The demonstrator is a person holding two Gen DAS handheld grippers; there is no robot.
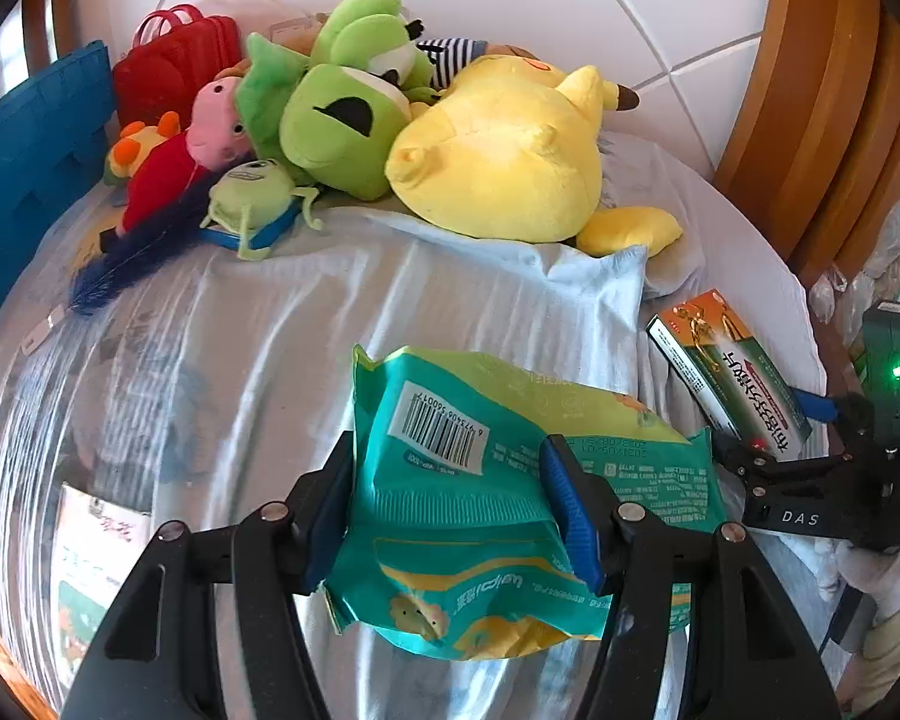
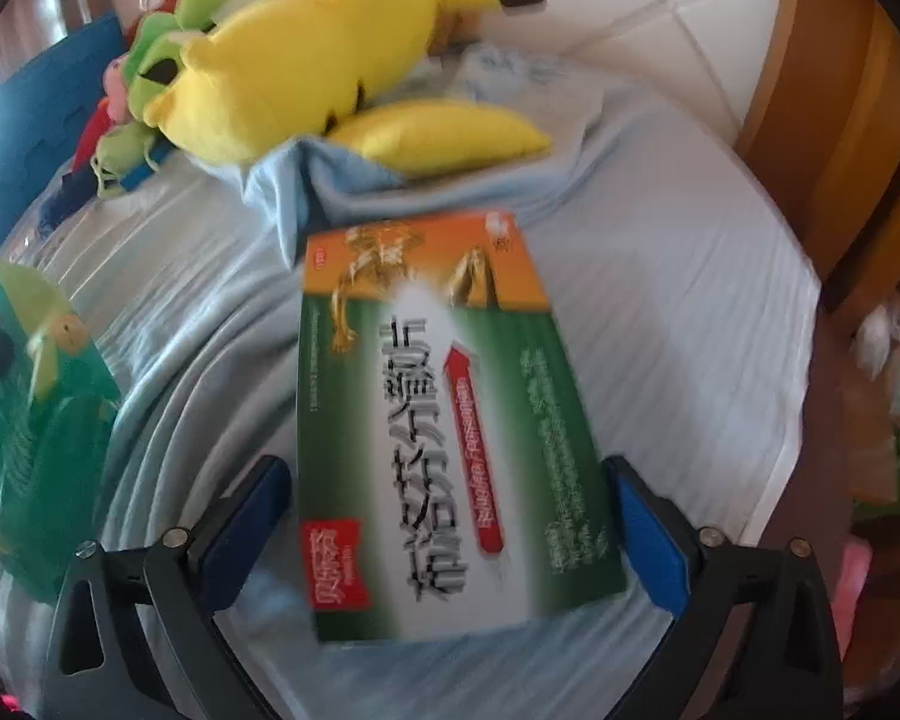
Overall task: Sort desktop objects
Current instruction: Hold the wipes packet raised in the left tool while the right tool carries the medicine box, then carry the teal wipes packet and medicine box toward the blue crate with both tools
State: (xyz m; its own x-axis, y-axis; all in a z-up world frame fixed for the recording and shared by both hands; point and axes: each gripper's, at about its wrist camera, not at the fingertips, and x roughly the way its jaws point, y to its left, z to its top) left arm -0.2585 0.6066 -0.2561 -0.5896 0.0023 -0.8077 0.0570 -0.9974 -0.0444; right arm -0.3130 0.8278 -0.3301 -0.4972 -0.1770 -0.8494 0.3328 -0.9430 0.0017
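My left gripper is shut on a teal and yellow snack bag, pinched between its blue pads above the pale blue sheet. My right gripper is shut on a green and orange medicine box, whose sides touch both blue pads. The same box and the right gripper show at the right of the left wrist view. The snack bag shows at the left edge of the right wrist view.
A pile of plush toys lies at the back: a big yellow one, green ones, a pink and red one. A red case and blue basket stand back left. A printed pack lies front left.
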